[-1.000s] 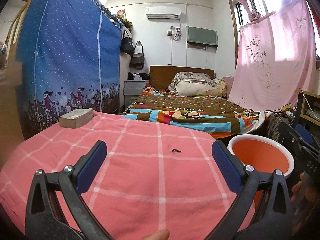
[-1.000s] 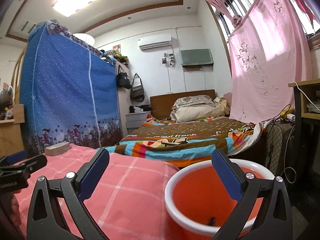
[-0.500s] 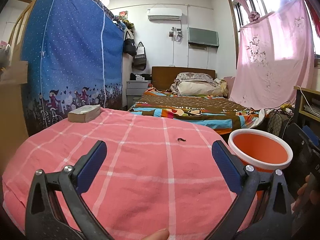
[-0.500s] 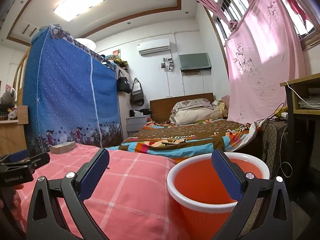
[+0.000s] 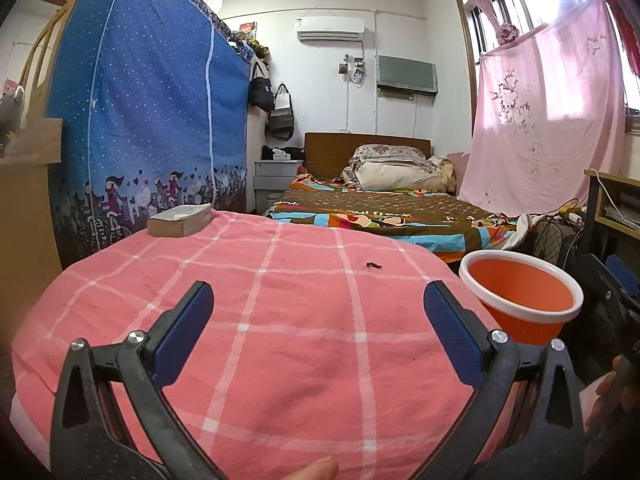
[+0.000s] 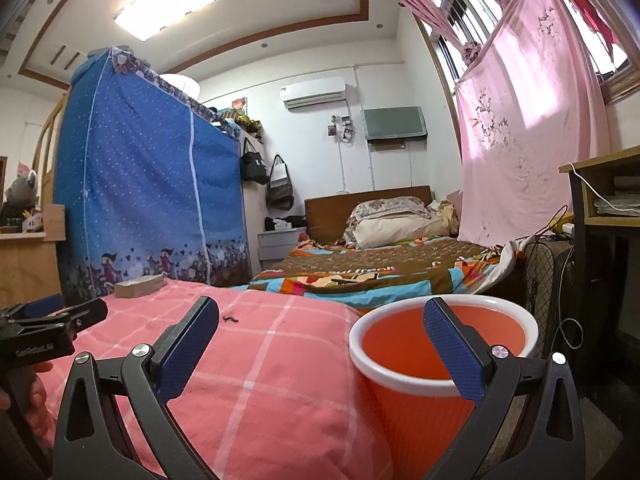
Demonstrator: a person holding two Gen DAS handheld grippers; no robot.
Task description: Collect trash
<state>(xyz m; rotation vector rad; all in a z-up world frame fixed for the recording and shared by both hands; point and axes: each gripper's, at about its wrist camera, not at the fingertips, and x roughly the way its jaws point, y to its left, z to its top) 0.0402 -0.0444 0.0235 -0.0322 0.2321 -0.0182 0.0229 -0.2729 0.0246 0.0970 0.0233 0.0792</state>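
Observation:
A small dark scrap of trash point(image 5: 373, 266) lies on the pink checked cloth point(image 5: 260, 320) of the table, toward its far right side; the right wrist view shows the scrap point(image 6: 231, 319) too. An orange bin with a white rim point(image 5: 520, 294) stands just past the table's right edge, and it fills the lower right of the right wrist view point(image 6: 440, 344). My left gripper point(image 5: 318, 330) hangs open above the cloth, nothing between its fingers. My right gripper point(image 6: 320, 348) is open too, spanning the table edge and the bin's rim.
A tan box point(image 5: 179, 220) sits at the table's far left corner. A blue wardrobe cover point(image 5: 140, 120) rises behind it. A bed with a patterned blanket point(image 5: 380, 216) lies beyond the table. A desk with cables point(image 6: 600, 216) stands at the right.
Both grippers have drawn back and lowered, staying open. The bin looks farther off in the right wrist view and its inside is less visible; the scrap has not moved.

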